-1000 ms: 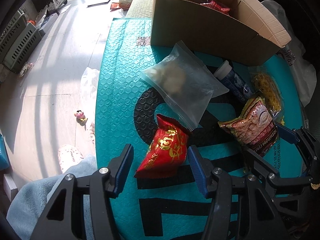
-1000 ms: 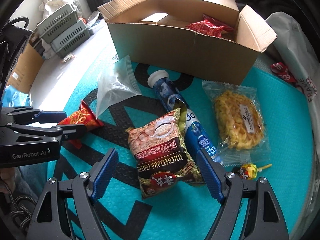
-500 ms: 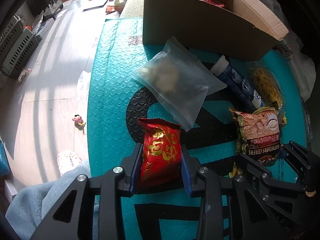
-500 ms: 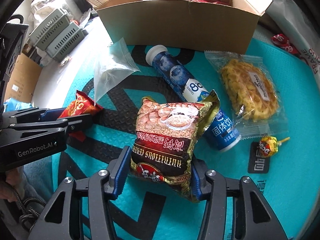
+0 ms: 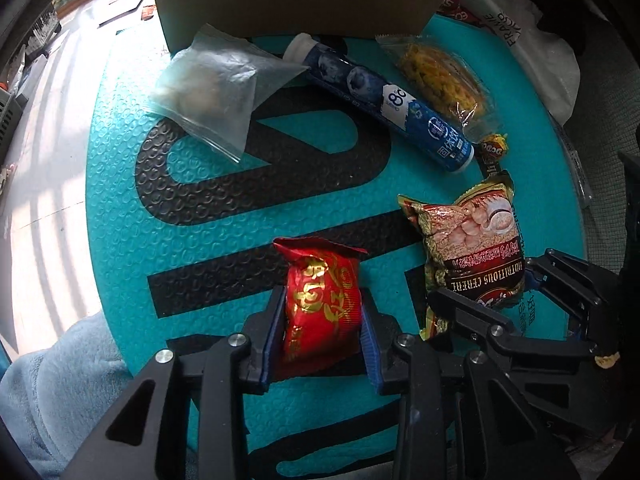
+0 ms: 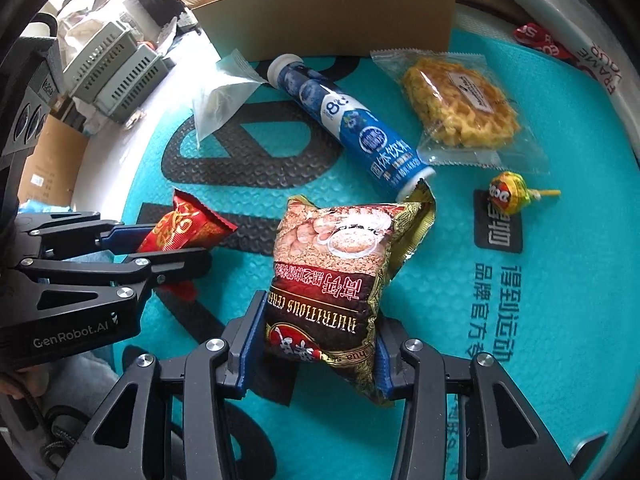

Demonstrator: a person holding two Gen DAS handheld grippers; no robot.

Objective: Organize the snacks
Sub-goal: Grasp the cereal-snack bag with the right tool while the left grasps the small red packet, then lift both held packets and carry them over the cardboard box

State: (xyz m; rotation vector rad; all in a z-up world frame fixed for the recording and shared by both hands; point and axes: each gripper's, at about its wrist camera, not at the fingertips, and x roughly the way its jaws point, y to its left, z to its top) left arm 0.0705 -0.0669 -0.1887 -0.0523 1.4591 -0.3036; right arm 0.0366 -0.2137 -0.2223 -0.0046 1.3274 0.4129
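Teal bubble-textured matting (image 6: 560, 128) with big black lettering covers the work surface, and a pale floor with grey crates shows beyond its left edge. At the far side stands the largest thing, an open cardboard box (image 6: 332, 12), which I judge to be where the snacks are meant to go. It lies straight ahead of both grippers, past the loose items, with its long side running across the view, so either hand would have to lift over the near wall.

Between box and grippers lie a clear zip bag (image 5: 212, 88), a blue bottle (image 6: 344, 120) on its side pointing diagonally toward the box, and a wrapped yellow pastry (image 6: 460, 104). A small lollipop (image 6: 508, 196) rests alone, just beside the bottle's base.

The right gripper (image 6: 312, 344) is clamped on the lower end of the brown cereal bag (image 6: 340, 264), whose long axis points away toward the box. The left gripper (image 5: 320, 332) is clenched on the red snack packet (image 5: 320, 296), pads pressing both sides, the packet likewise pointing forward. Both packets look pinched firmly, though whether they sit on the mat or hang clear of it I cannot tell. Neither hand looks clearly nearer the box; the red packet, being smaller, should clear the wall more easily.
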